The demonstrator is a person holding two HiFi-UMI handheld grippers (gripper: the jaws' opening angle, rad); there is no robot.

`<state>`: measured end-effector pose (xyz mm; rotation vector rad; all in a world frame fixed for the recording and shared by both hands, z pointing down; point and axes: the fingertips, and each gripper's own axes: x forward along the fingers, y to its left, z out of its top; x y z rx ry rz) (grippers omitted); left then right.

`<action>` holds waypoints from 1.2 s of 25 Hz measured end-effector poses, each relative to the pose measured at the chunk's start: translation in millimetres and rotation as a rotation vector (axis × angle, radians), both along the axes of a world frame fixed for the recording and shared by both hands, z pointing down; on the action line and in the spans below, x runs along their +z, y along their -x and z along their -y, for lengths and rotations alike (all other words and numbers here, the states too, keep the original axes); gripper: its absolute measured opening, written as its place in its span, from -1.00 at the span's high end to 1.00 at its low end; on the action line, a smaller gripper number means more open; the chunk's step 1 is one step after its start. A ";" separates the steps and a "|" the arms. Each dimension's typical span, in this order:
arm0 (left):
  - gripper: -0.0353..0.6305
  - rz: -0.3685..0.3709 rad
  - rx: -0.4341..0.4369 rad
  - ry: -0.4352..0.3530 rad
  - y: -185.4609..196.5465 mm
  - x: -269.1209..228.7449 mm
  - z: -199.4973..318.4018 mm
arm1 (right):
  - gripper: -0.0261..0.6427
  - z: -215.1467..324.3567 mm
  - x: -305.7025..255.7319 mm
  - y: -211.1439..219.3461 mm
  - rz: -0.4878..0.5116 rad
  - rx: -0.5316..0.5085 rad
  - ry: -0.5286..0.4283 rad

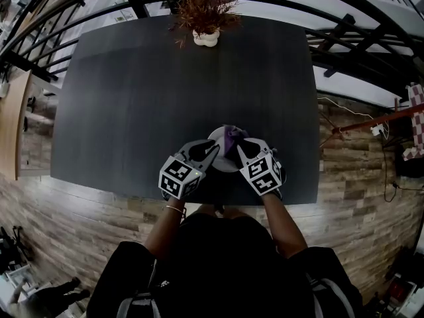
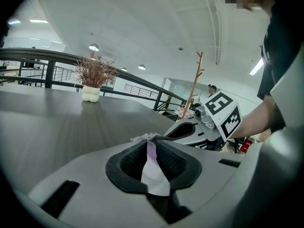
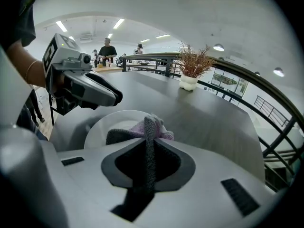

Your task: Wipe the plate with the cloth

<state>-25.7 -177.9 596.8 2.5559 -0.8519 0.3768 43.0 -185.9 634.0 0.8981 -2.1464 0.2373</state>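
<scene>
A white plate (image 1: 225, 163) lies on the dark table (image 1: 165, 98) close to its near edge. A purple and grey cloth (image 1: 233, 138) is bunched on the plate's far side. My right gripper (image 3: 149, 121) is shut on the cloth (image 3: 151, 129), with a fold pinched upright between its pads, low over the plate (image 3: 108, 127). My left gripper (image 1: 216, 148) is at the plate's left rim with its jaws a little apart. In the left gripper view the white plate (image 2: 155, 177) and a strip of the cloth (image 2: 151, 151) show in the gap.
A dried plant in a white pot (image 1: 207, 20) stands at the table's far edge. A black railing (image 1: 344, 38) curves round behind the table. Wooden floor lies under the near edge, where the person stands. People stand at a counter (image 3: 108, 51) far behind.
</scene>
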 end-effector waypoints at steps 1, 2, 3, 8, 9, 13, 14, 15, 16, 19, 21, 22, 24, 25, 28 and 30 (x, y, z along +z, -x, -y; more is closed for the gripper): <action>0.73 0.004 -0.005 0.007 1.4 0.9 0.1 | 0.79 -0.3 0.1 0.0 -0.006 0.000 -0.003; 0.73 0.007 -0.009 0.015 2.9 1.7 0.0 | 0.79 -0.6 -0.1 -0.2 -0.012 0.001 -0.007; 0.72 0.011 -0.014 0.023 4.3 2.5 -0.1 | 0.79 -0.9 -0.3 -0.6 -0.014 0.003 -0.010; 0.69 0.028 -0.030 0.033 11.0 4.4 1.2 | 0.79 -0.4 -4.0 -2.0 -0.003 0.014 -0.023; 0.69 0.027 -0.030 0.034 11.4 4.4 1.0 | 0.79 -0.3 -5.1 -2.2 0.000 0.017 -0.028; 0.68 0.029 -0.027 0.041 12.9 7.0 0.3 | 0.79 0.9 -7.3 -2.9 -0.028 0.022 -0.048; 0.68 0.030 -0.028 0.042 13.8 7.8 0.3 | 0.79 1.1 -7.4 -2.9 -0.048 0.014 -0.055; 0.68 0.030 -0.030 0.043 14.6 8.4 0.5 | 0.79 1.2 -7.2 -2.8 -0.065 0.005 -0.059; 0.67 0.030 -0.031 0.045 15.1 9.0 0.6 | 0.79 1.3 -6.8 -2.7 -0.079 -0.002 -0.060; 0.66 0.032 -0.032 0.051 15.4 11.7 0.9 | 0.79 1.6 -2.2 -3.2 -0.099 -0.011 -0.053; 0.66 0.034 -0.031 0.055 15.7 13.3 1.2 | 0.79 2.0 0.0 -3.5 -0.092 -0.005 -0.035; 0.66 0.036 -0.032 0.057 16.1 14.2 1.3 | 0.79 2.4 0.2 -3.7 -0.086 -0.002 -0.025; 0.66 0.040 -0.034 0.061 17.1 15.8 1.8 | 0.79 4.0 -0.1 -4.3 -0.081 0.001 -0.013; 0.65 0.043 -0.034 0.063 17.6 16.7 1.9 | 0.79 4.9 -0.2 -4.7 -0.081 0.001 -0.011; 0.65 0.056 -0.034 0.077 18.9 19.5 1.3 | 0.79 5.6 -0.2 -5.9 -0.077 0.005 -0.007; 0.64 0.065 -0.035 0.097 19.7 21.5 0.9 | 0.79 5.5 -0.7 -6.1 -0.072 0.008 -0.001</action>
